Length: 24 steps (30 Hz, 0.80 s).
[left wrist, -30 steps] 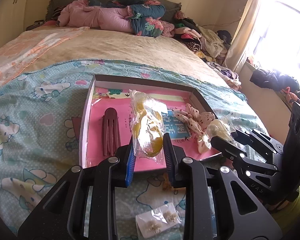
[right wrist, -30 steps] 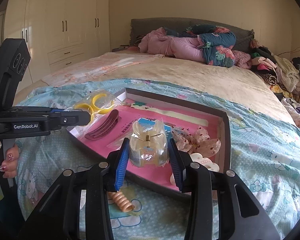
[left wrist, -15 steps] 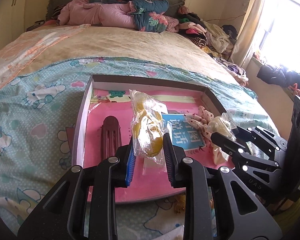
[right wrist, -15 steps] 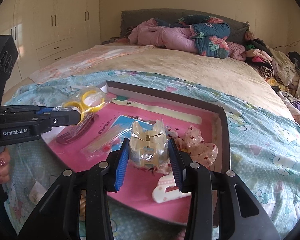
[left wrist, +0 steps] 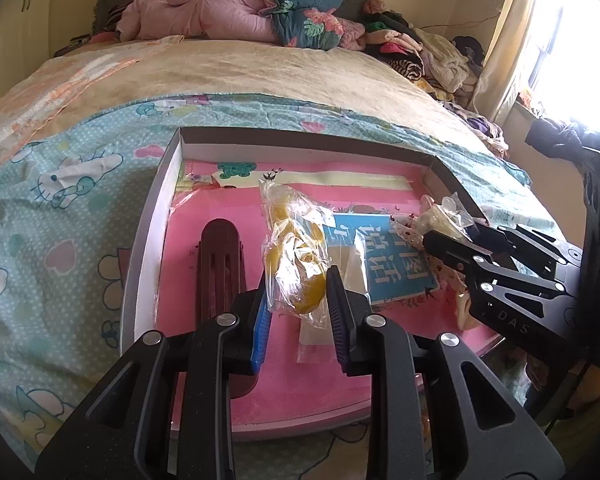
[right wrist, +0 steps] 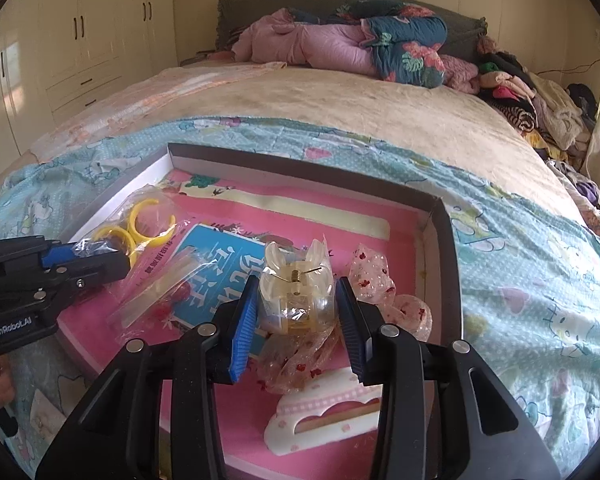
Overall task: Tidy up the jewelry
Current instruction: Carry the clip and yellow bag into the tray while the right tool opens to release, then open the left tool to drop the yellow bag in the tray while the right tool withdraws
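While both grippers sit over the shallow grey-walled box with pink lining (left wrist: 150, 240), each is clamped on a bagged item. Left gripper (left wrist: 298, 300) grasps a clear plastic bag of yellow rings (left wrist: 294, 256) between its blue pads, bag held above the pink floor near box centre; in the right wrist view the same bag (right wrist: 140, 226) shows yellow open rings at the box's left side. Right gripper (right wrist: 296, 312) grips a translucent cream claw hair clip in clear wrap (right wrist: 296, 288), held over the right half of the box, just above a sheer pink bow with red dots (right wrist: 376, 292). Already lying in the box: dark maroon long hair clip (left wrist: 220, 264) at left, blue card with white characters (left wrist: 392, 260) in the middle, a clear flat packet with red bits (right wrist: 160, 292) partly on it, white-and-pink gingham barrette (right wrist: 324, 412) at the near right corner. The box rests on a teal cartoon-print blanket (left wrist: 60, 240) on the bed.
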Each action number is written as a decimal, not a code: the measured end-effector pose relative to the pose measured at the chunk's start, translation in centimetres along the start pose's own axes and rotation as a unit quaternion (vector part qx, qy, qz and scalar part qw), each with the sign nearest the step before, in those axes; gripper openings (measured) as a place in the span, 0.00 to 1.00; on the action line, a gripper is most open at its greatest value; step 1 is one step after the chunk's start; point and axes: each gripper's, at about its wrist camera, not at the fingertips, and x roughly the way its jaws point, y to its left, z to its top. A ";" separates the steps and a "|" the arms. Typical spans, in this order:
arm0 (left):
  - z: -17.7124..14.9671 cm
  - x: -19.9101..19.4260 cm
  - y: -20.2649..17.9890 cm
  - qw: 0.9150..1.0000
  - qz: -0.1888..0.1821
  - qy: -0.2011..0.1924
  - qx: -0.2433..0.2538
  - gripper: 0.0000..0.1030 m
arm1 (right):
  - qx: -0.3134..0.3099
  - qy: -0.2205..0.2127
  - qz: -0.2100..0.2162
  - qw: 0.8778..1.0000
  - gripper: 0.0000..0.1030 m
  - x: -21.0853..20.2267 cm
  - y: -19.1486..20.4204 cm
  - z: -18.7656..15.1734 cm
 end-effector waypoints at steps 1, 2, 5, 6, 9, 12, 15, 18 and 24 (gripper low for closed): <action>0.0 0.1 0.0 1.000 0.001 0.001 0.000 0.18 | 0.001 0.004 0.001 1.000 0.36 0.3 0.0 0.0; -0.1 0.2 0.0 1.000 0.001 0.003 0.000 0.18 | 0.003 0.006 0.002 1.000 0.37 0.5 0.0 0.0; -0.3 0.3 0.1 1.000 0.003 0.004 0.000 0.18 | 0.005 0.008 0.005 1.000 0.37 0.7 0.0 -0.1; -0.3 0.3 0.1 1.000 0.003 0.004 0.000 0.18 | 0.006 0.008 0.004 1.000 0.37 0.7 0.0 -0.1; -0.3 0.3 0.1 1.000 0.003 0.004 0.001 0.18 | 0.013 0.009 0.008 1.000 0.41 0.8 -0.1 -0.2; -0.3 0.4 0.2 1.000 0.004 0.005 0.001 0.18 | 0.018 0.002 0.009 1.000 0.46 0.1 -0.3 -0.6; -0.4 0.3 0.2 1.000 0.004 0.006 0.000 0.18 | 0.023 -0.004 0.008 1.000 0.51 -0.6 -0.5 -0.9; -0.6 0.3 0.1 1.000 0.004 0.006 -0.001 0.19 | 0.026 -0.012 0.007 1.000 0.55 -1.6 -0.7 -1.4; -0.7 -0.1 0.2 1.000 0.007 0.003 -0.004 0.23 | 0.018 -0.031 -0.007 0.999 0.70 -3.7 -0.7 -2.3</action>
